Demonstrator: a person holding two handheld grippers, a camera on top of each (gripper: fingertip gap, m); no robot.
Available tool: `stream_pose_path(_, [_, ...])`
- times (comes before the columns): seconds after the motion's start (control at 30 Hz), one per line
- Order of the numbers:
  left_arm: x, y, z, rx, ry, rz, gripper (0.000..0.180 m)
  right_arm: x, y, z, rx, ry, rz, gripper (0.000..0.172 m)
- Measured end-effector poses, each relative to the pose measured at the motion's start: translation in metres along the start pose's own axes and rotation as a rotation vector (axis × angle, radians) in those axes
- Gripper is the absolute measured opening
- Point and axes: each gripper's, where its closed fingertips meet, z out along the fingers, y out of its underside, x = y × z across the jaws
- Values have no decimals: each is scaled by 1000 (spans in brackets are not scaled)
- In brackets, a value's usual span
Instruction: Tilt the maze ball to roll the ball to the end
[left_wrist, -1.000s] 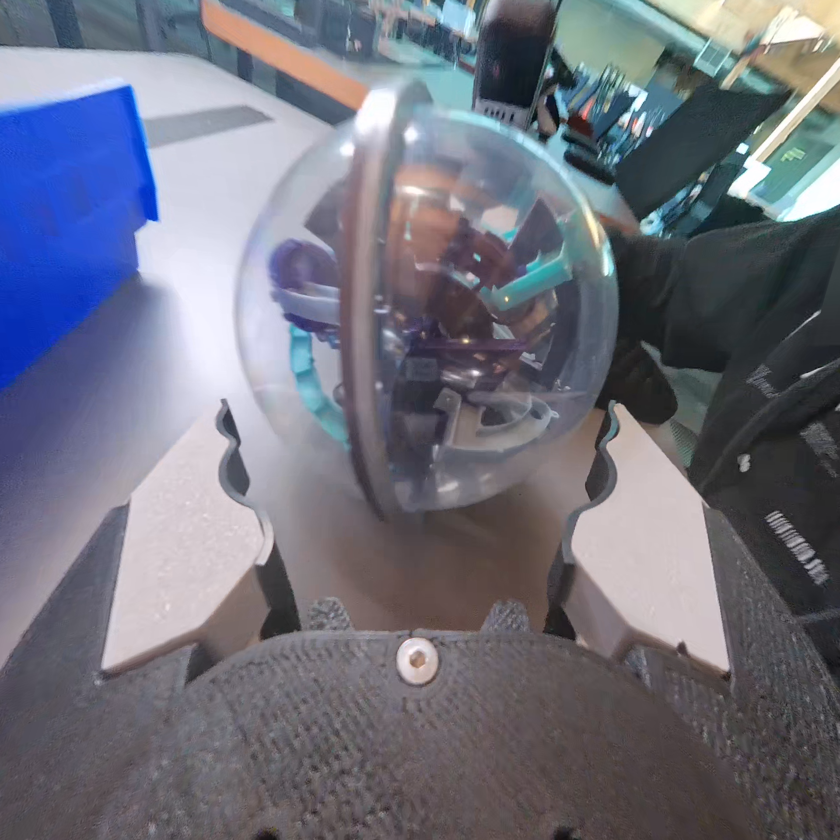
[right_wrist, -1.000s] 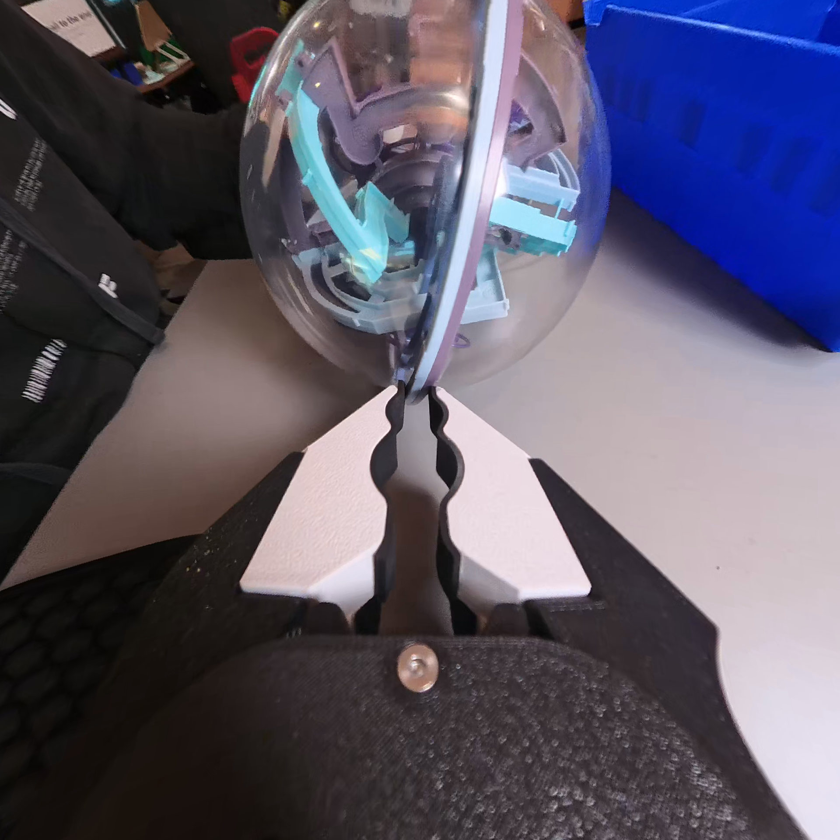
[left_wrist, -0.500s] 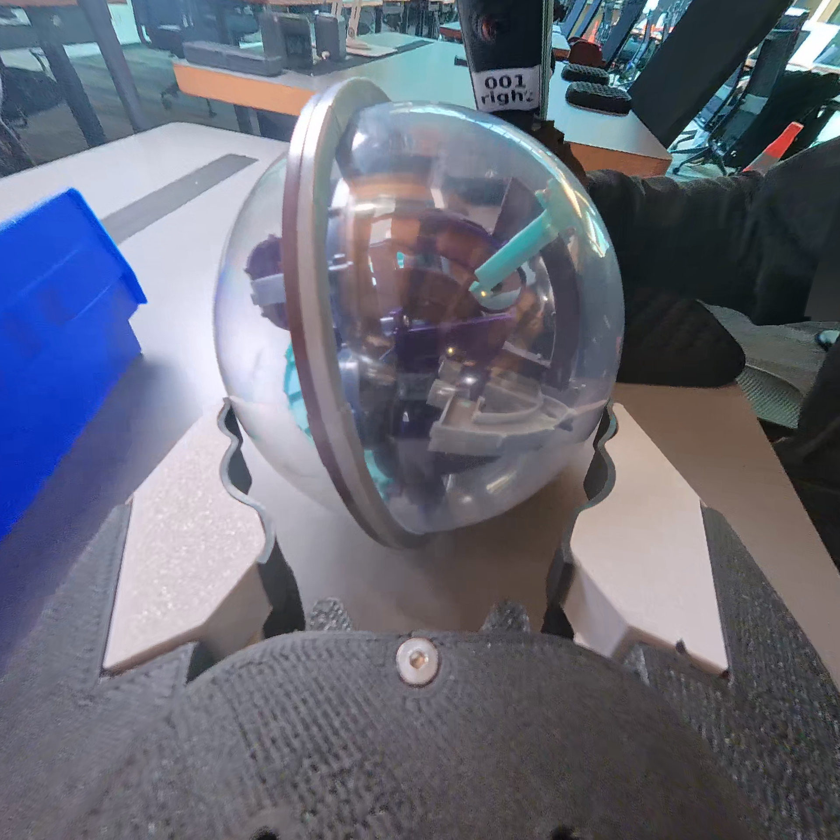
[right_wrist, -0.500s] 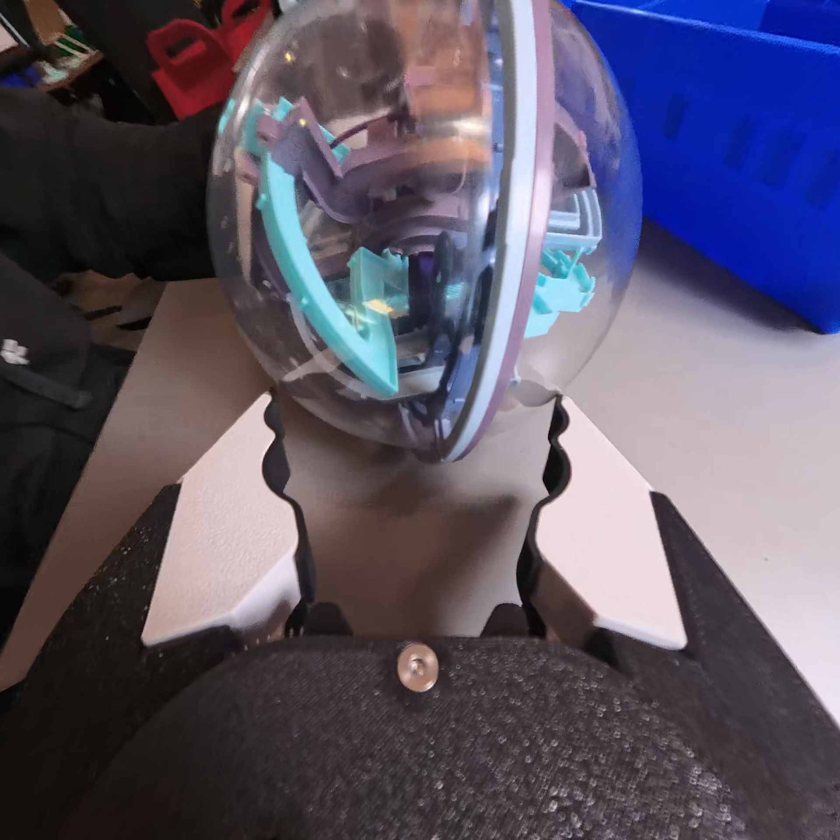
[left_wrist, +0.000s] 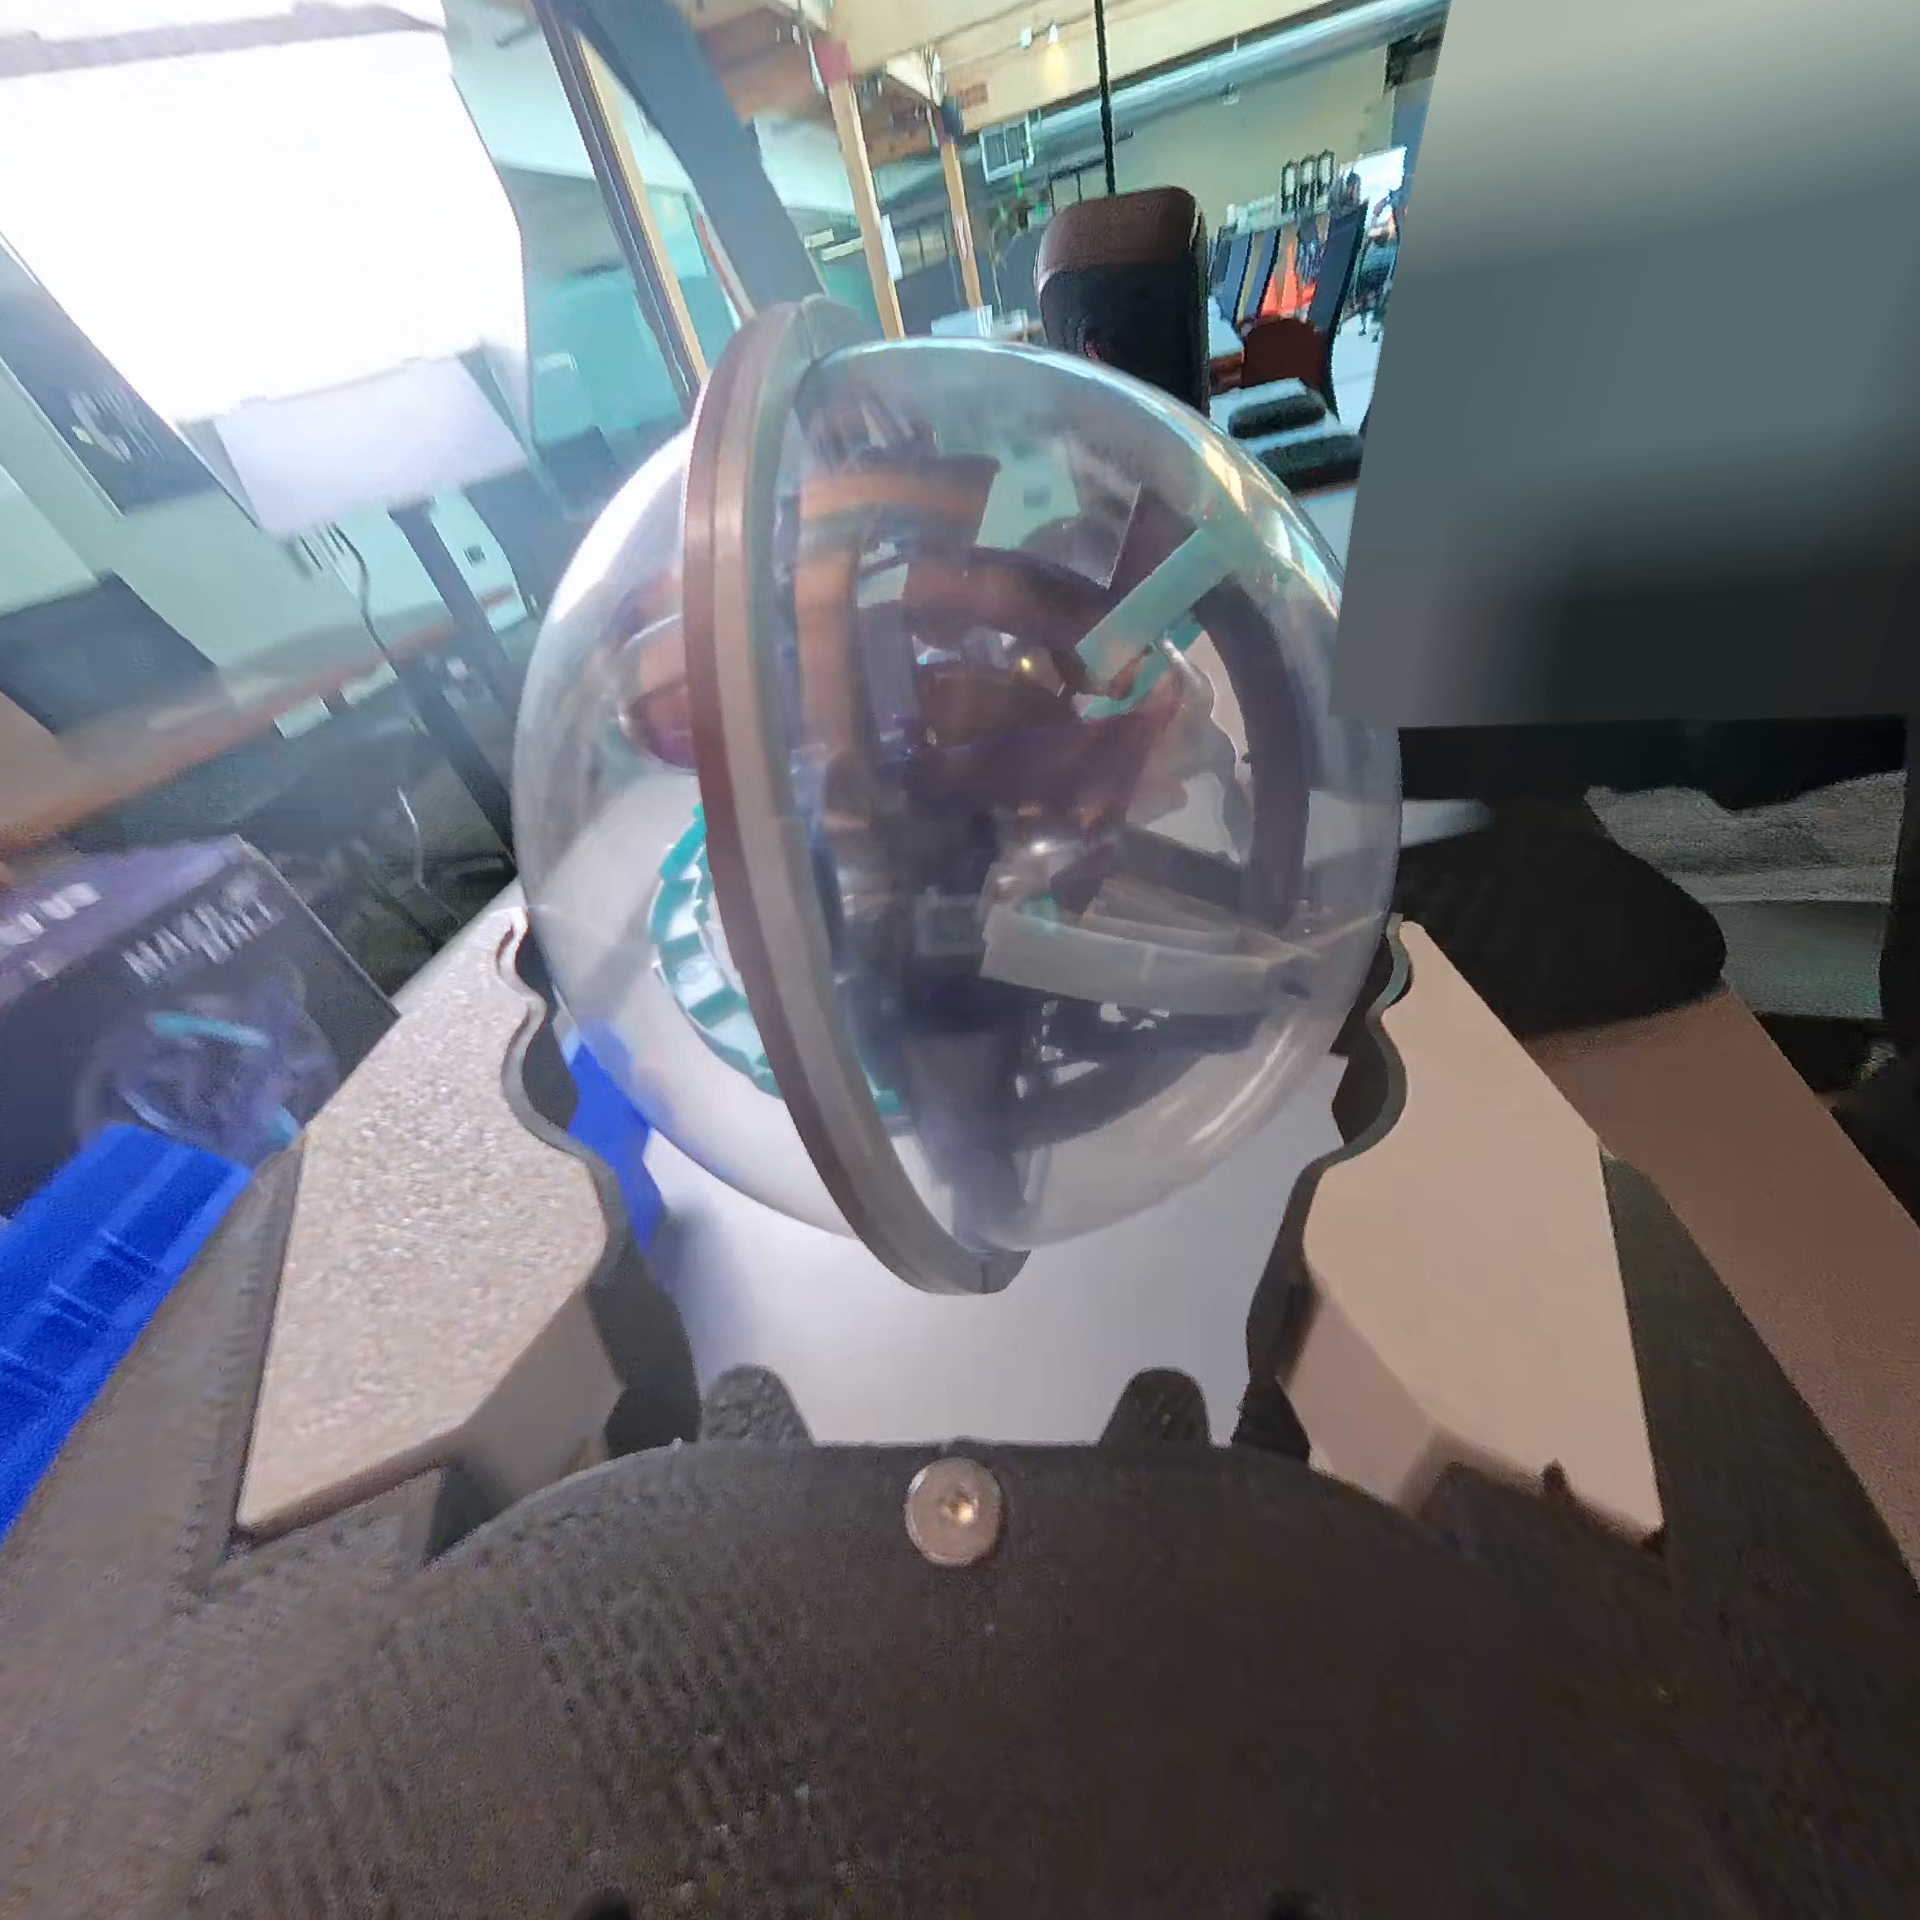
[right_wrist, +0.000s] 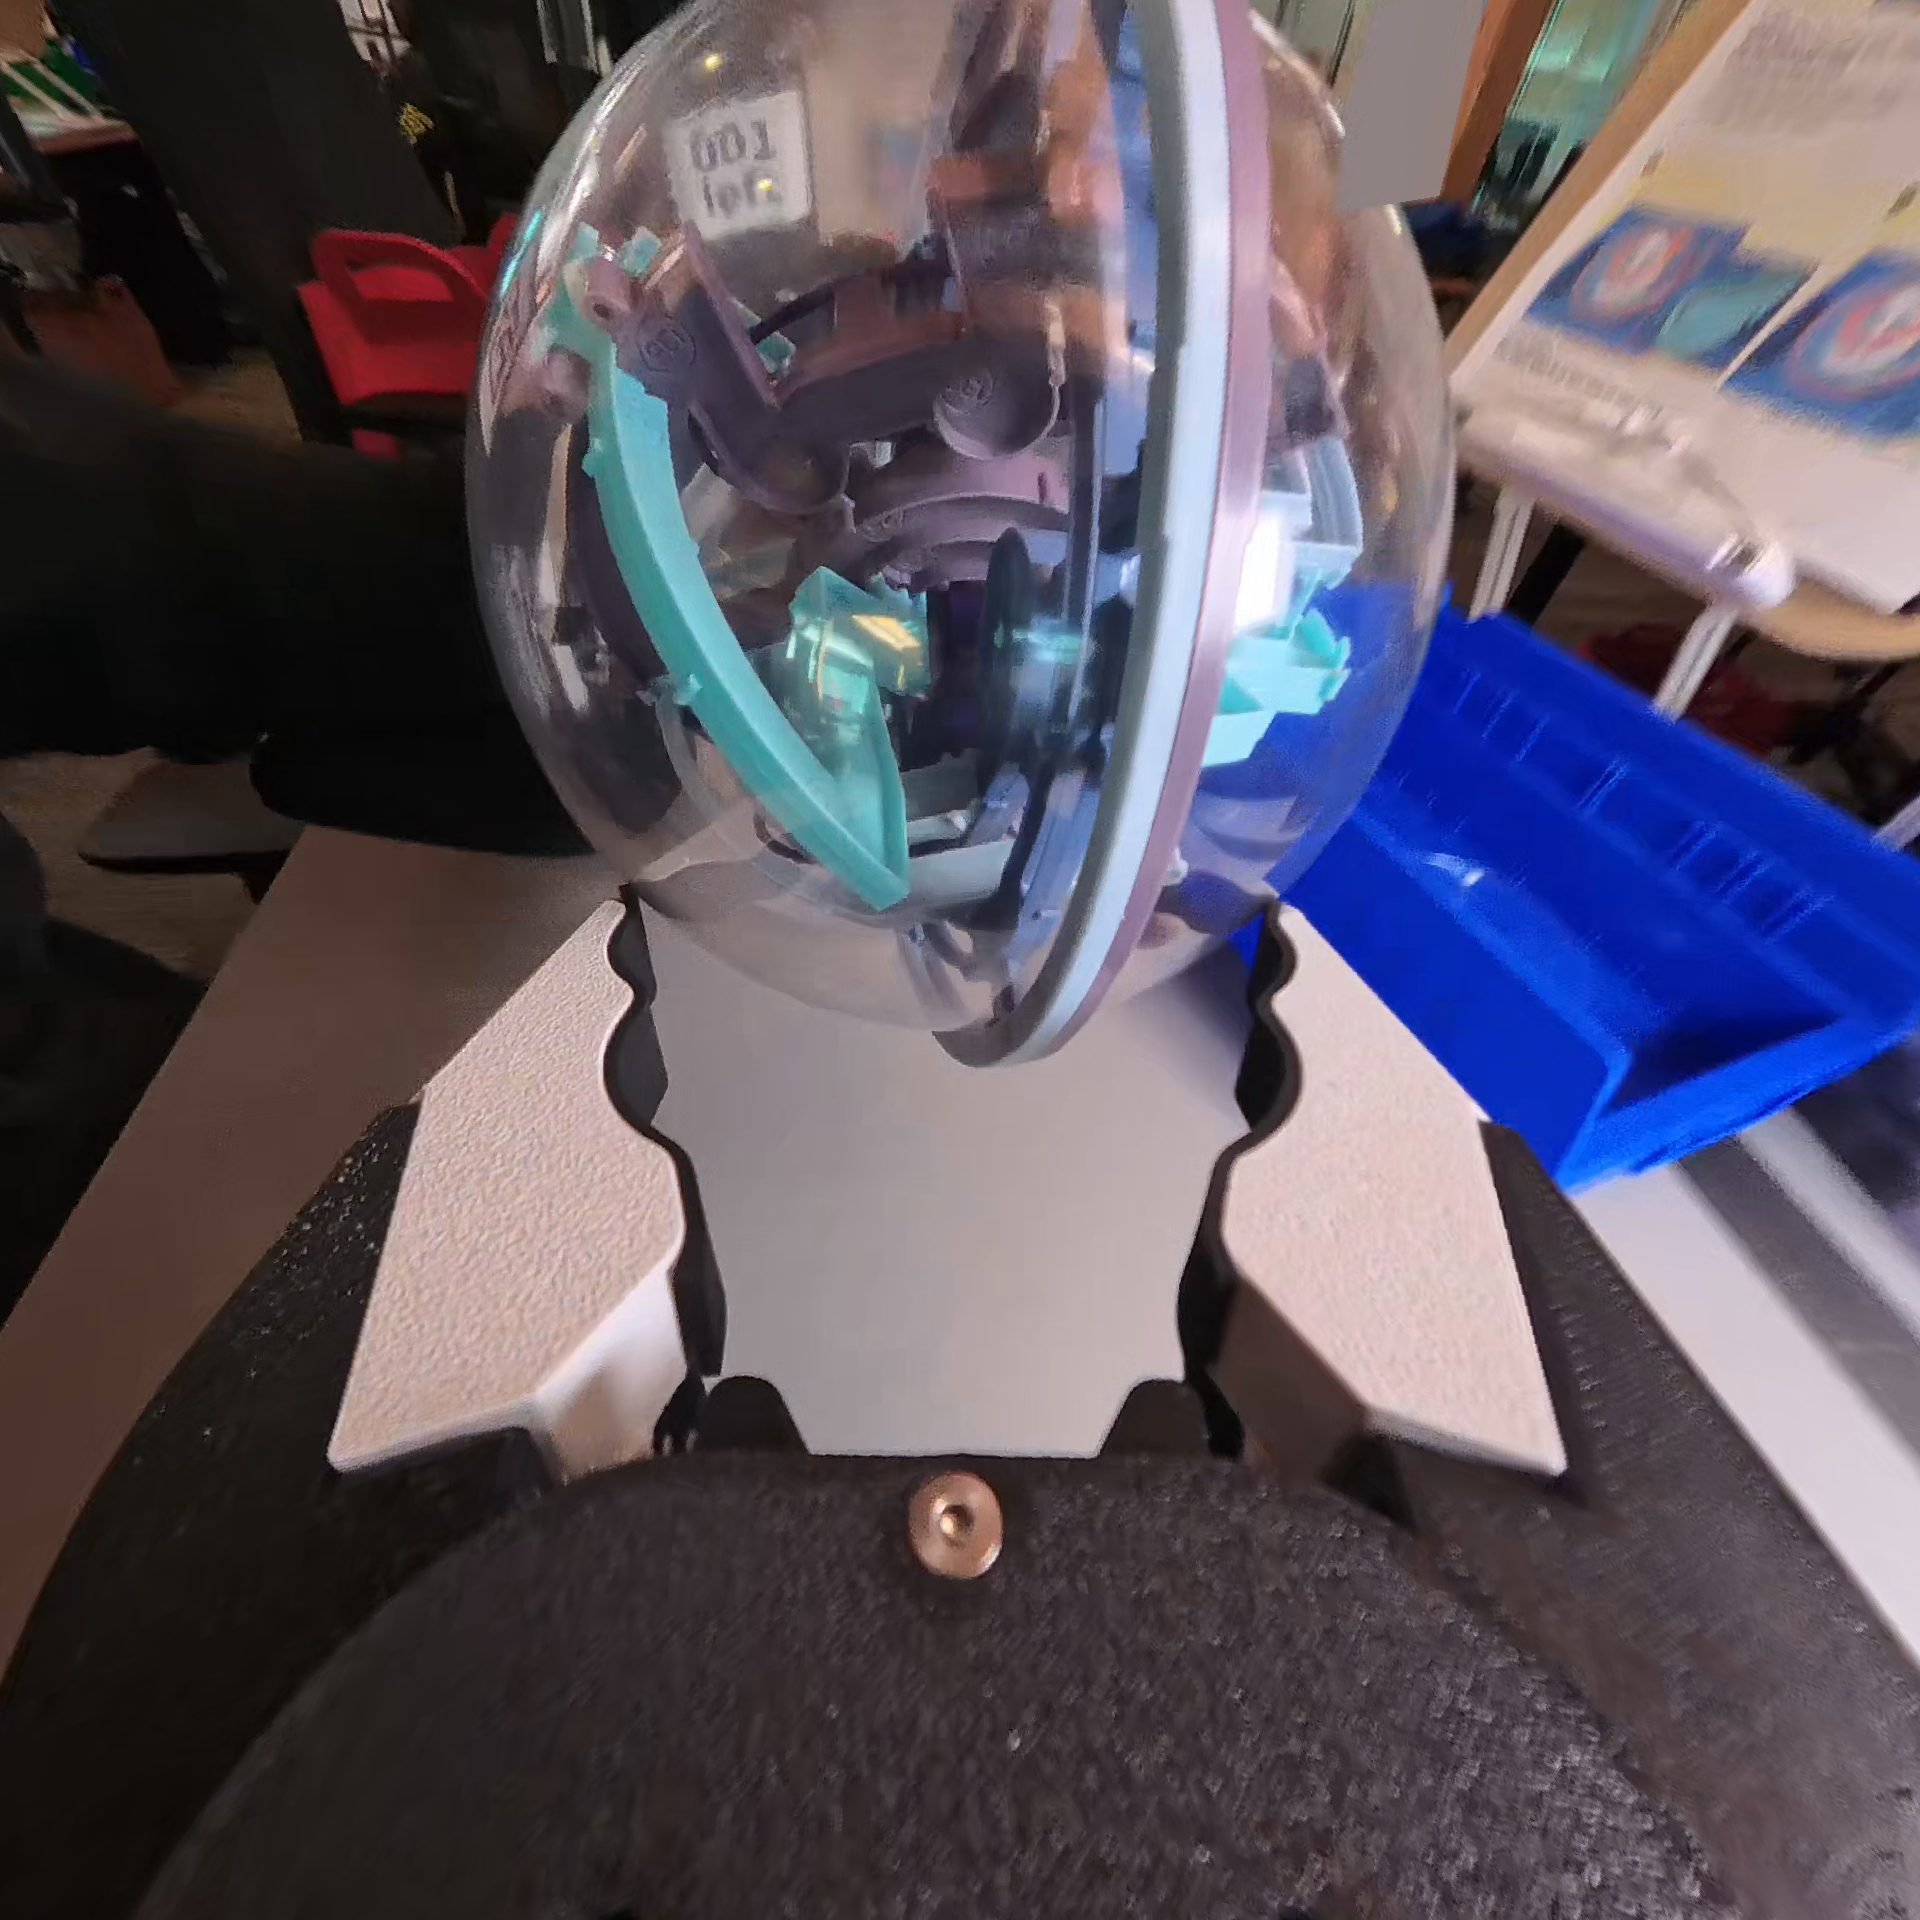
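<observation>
Left wrist view: one maze ball (left_wrist: 956, 821) straight ahead of left hand-held gripper (left_wrist: 956, 997), lifted clear of counter (left_wrist: 935, 1340). Jaws wide, both tips pressed on sphere's flanks. Seam ring runs near vertical, tilted. One blue bin (left_wrist: 94, 1278), one dark box (left_wrist: 156, 966) at left.

Right wrist view: same ball (right_wrist: 956, 520) dead ahead of right hand-held gripper (right_wrist: 951, 956), jaws wide, tips gripping lower flanks. Bin (right_wrist: 1558, 883) at right. Both grippers equally near, on opposite sides. Small inner ball not located.
</observation>
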Motion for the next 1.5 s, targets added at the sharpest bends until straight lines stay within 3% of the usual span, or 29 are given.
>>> stream_pose_path(0.17, [-18, -68, -7, 145, -13, 98, 148, 13, -76, -18, 63, 64, -143, 114])
stream_pose_path(0.33, [-22, -100, -16, 207, -4, 173, 149, 11, -116, -23, 79, 126, -249, 116])
stream_pose_path(1.5, [-15, -120, -37, 189, -41, 162, 148, 1, -121, 1, 250, 63, -148, 118])
